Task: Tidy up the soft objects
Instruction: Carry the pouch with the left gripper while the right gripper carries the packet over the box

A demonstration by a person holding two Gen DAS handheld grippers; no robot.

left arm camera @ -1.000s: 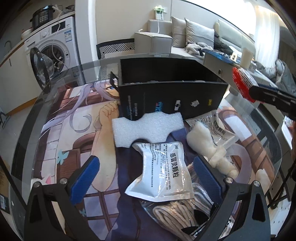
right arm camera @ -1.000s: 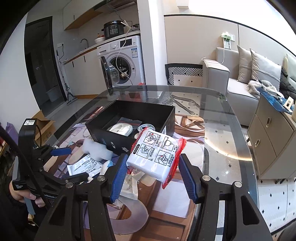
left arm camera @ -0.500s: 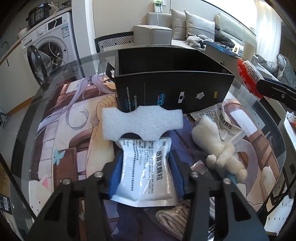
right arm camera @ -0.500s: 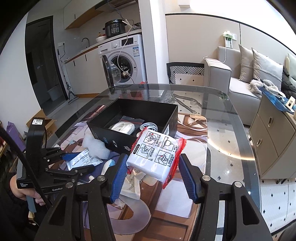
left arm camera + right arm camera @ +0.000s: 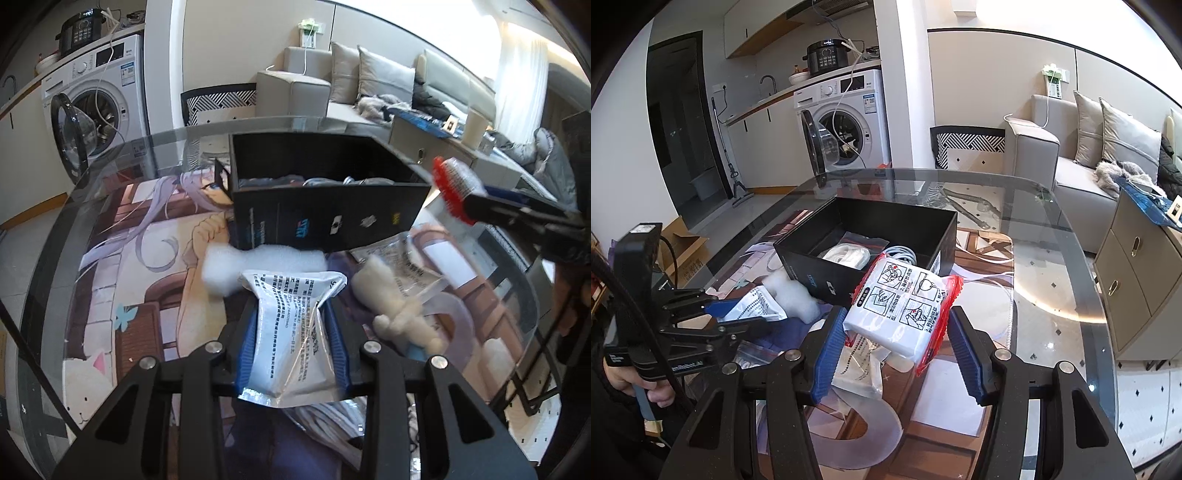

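A white and silver printed sachet [image 5: 290, 295] sits between the blue pads of my left gripper [image 5: 291, 314]. The jaws are closing in and pinch its middle, lifting it just off the mat. Behind it lies a white foam block [image 5: 266, 260] against the open black box [image 5: 325, 218]. A cream plush toy [image 5: 395, 310] lies to its right. My right gripper [image 5: 895, 321] is shut on a white pack with red edges [image 5: 905, 302], held above the table in front of the black box [image 5: 827, 273]. In the right wrist view the left gripper [image 5: 738, 314] shows at the left, with the sachet [image 5: 757, 304] in it.
The box holds a coiled white cord [image 5: 849, 254] and a bagged item. Clear plastic bags and a bag of rope [image 5: 325, 417] lie on the printed mat over the glass table [image 5: 1052, 258]. A washing machine [image 5: 849, 122], sofa and cabinet [image 5: 1137, 280] surround it.
The left gripper moved in over the sachet, shut on it and raised it a little. The right gripper and its pack have stayed still.
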